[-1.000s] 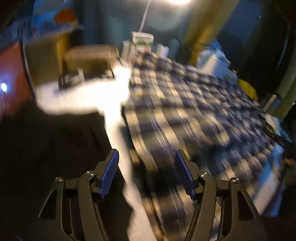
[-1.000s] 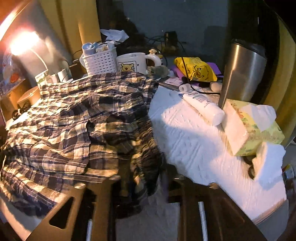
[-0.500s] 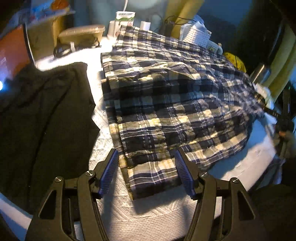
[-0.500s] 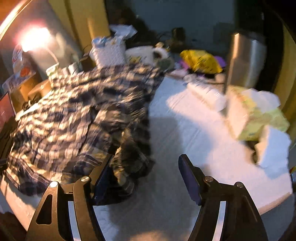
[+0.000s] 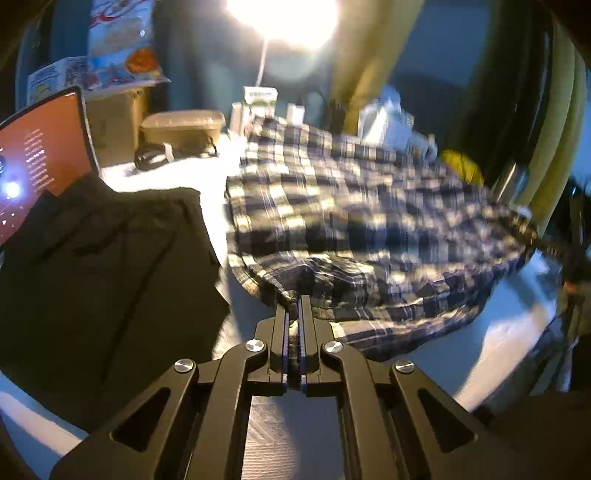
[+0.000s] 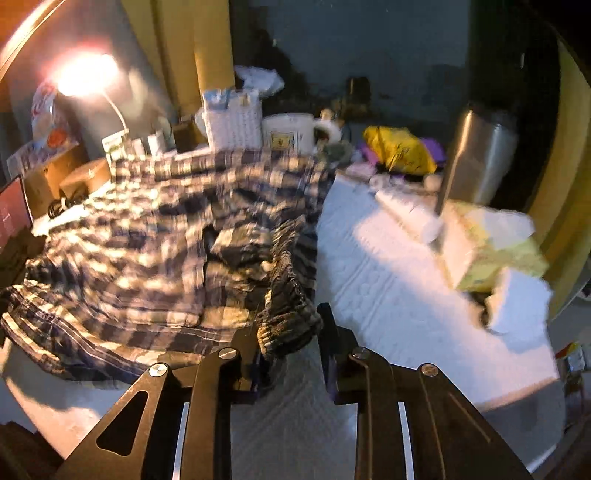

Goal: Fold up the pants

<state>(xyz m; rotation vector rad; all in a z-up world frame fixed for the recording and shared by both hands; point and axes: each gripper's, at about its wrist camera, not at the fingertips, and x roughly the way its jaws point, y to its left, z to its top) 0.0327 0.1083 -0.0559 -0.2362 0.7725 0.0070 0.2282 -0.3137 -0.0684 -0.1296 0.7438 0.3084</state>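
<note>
Blue-and-cream plaid pants (image 5: pixel 351 206) lie spread over the white table cover (image 6: pixel 388 280). My left gripper (image 5: pixel 300 299) is shut on the near edge of one leg, with cloth pinched between the pads. In the right wrist view the plaid pants (image 6: pixel 147 236) end in a bunched elastic waistband (image 6: pixel 291 317). The jaws of my right gripper (image 6: pixel 290 328) are closing on that bunch, which fills the gap between them and touches both fingers.
A black garment (image 5: pixel 103 266) lies left of the pants, below a laptop screen (image 5: pixel 40 147). A tissue box (image 6: pixel 491 251), a steel tumbler (image 6: pixel 476 162), a mug (image 6: pixel 288 133) and a white basket (image 6: pixel 232 118) crowd the right and far side. A lamp (image 5: pixel 284 18) glares.
The left jaws, open around the pant leg's edge half a second ago, have shut on it. The right jaws have narrowed around the waistband, which lay by the left finger before.
</note>
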